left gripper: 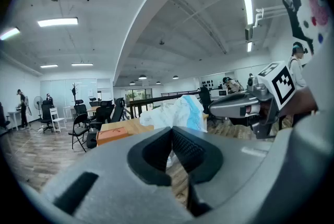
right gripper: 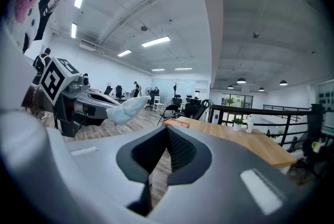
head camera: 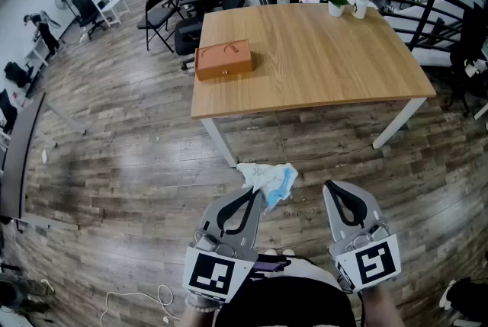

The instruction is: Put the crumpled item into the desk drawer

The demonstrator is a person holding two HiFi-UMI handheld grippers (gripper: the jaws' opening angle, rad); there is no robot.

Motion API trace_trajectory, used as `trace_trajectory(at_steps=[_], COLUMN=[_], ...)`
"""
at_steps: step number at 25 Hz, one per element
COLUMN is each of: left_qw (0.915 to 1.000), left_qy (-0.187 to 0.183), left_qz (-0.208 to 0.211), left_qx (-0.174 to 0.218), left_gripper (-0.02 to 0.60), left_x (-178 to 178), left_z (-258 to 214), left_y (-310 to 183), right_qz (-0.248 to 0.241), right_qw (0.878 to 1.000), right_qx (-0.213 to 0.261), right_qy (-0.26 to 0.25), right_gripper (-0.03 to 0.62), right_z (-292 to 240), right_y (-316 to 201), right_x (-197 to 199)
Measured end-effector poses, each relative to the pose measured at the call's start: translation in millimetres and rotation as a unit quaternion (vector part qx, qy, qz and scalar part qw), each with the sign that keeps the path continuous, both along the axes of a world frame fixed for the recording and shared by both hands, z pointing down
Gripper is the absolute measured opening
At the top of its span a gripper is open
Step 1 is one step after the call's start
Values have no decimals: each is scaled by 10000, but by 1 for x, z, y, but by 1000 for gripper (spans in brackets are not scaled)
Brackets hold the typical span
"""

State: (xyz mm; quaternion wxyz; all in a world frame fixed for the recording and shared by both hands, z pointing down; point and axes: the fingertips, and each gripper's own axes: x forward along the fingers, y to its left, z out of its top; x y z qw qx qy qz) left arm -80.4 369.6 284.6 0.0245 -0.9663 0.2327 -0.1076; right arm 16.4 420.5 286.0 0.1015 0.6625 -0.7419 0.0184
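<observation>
No word, number or brand name can be read in any view. The only printed marks are black-and-white square code patterns without letters. One is on the left marker cube point(head camera: 217, 274) of the left tongs point(head camera: 257, 196), the other on the right marker cube point(head camera: 376, 261) of the right tongs point(head camera: 330, 187).

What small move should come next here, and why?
Probably step toward the desk. The left gripper is shut on the crumpled item, but the brown drawer box sits far ahead and looks closed. The right gripper, shut and empty, could then open it.
</observation>
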Motion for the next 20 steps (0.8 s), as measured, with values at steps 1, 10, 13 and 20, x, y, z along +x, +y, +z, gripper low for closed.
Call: trace_trajectory(at_steps=[1, 10, 13, 20], left_qw=[10000, 10000, 10000, 10000], left_qy=[3, 25, 26, 49], left_qz=[-6, -18, -6, 15], left_qx=[-2, 4, 8, 29], left_gripper=[5, 5, 5, 5], left_x=[0, -1, -1, -4], left_z=[0, 1, 0, -1], left_y=[0, 1, 0, -5], right_qz=[-1, 19, 48, 111], right_qw=[10000, 9999, 9997, 9997], right_qx=[-5, 50, 105, 133], right_qy=[1, -140, -215, -195], right_gripper=[6, 6, 6, 6], right_z=[0, -1, -3, -5], right_y=[0, 1, 0, -2], right_x=[0, 0, 1, 0])
